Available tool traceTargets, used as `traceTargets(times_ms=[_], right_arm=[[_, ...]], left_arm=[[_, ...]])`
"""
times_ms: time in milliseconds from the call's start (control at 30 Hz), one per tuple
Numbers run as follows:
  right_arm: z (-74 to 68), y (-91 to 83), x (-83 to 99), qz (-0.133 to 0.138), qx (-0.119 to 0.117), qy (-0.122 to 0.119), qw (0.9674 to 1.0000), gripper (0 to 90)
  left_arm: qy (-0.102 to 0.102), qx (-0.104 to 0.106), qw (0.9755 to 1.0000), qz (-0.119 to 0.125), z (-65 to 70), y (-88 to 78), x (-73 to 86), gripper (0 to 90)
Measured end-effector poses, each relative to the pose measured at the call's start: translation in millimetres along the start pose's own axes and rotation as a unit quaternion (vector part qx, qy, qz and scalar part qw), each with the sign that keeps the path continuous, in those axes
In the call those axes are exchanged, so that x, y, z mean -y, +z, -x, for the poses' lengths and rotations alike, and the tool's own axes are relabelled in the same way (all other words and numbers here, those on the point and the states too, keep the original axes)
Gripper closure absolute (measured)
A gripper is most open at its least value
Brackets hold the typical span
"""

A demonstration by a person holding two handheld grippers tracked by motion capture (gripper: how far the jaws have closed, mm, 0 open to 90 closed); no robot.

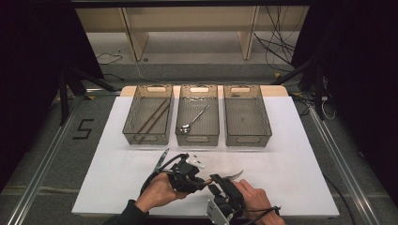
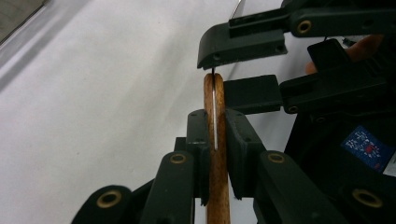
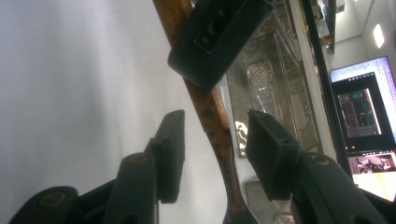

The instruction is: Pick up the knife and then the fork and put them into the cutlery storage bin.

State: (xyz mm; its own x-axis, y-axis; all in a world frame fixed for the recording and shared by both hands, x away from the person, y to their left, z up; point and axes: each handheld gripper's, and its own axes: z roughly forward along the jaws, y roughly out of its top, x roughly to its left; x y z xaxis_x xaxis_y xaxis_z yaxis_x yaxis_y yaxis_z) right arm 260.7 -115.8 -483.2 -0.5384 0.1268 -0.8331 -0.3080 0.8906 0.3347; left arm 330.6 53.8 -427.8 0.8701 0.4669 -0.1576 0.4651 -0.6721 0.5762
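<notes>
Chopsticks [image 1: 152, 117] and spoon [image 1: 193, 120] are binned; left gripper [image 2: 215, 140] clamps the knife [image 2: 217, 154], right gripper [image 3: 212, 156] open around it, third bin [image 1: 247, 115] empty.

A: Any text readable?
B: One mark only; a black "5" [image 1: 83, 129] on the grey floor [image 1: 61, 159], well off to the left of the left gripper [image 1: 199, 180] and farther from the person; looks like tape.
A: The blue sticker [image 2: 369, 147] in the left gripper view?
B: Sits on the other gripper's body, right of the jaws; red-white print, too blurred to read.
A: The monitor [image 3: 362, 109] in the right gripper view?
B: Far right past the jaws; windows lit, txt too small to read.
</notes>
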Motion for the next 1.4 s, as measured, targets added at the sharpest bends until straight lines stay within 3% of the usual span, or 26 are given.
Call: traceTargets(times_ms=[267, 367, 733, 833, 1100, 1267, 1400], right_arm=[[-2.8, 0.4, -0.1, -0.005, 0.002, -0.002, 1.0, 64.9], [-1.8, 1.0, 0.2, -0.001, 0.006, -0.021, 0.9998, 67.1], [-5.6, 0.0, -0.6, -0.003, 0.005, -0.032, 0.9995, 74.4], [-5.6, 1.4, -0.2, 0.002, 0.01, -0.051, 0.9987, 75.9], [-6.1, 0.9, 0.0, 0.002, 0.007, -0.062, 0.9981, 78.0], [-4.7, -2.2, -0.4, 0.003, 0.009, -0.05, 0.9987, 78.2], [-3.4, -2.3, 0.2, 0.006, 0.011, -0.047, 0.9988, 78.2]], left_arm=[[0.004, 0.007, 1.0, -0.005, 0.4, -1.2, -1.0, 80.4], [0.005, 0.01, 0.9999, -0.009, 0.0, -0.7, -1.0, 80.4], [-0.002, 0.013, 0.9998, -0.011, -1.3, 1.0, -0.6, 80.2], [-0.004, 0.013, 0.9999, -0.007, -1.5, 1.0, -0.4, 80.0], [-0.009, 0.018, 0.9998, 0.001, -2.3, -1.9, -0.4, 78.7], [-0.012, 0.021, 0.9996, 0.012, -0.8, -7.0, -1.9, 68.0], [-0.021, 0.017, 0.9989, 0.038, -2.9, -19.2, -2.9, 57.5]])
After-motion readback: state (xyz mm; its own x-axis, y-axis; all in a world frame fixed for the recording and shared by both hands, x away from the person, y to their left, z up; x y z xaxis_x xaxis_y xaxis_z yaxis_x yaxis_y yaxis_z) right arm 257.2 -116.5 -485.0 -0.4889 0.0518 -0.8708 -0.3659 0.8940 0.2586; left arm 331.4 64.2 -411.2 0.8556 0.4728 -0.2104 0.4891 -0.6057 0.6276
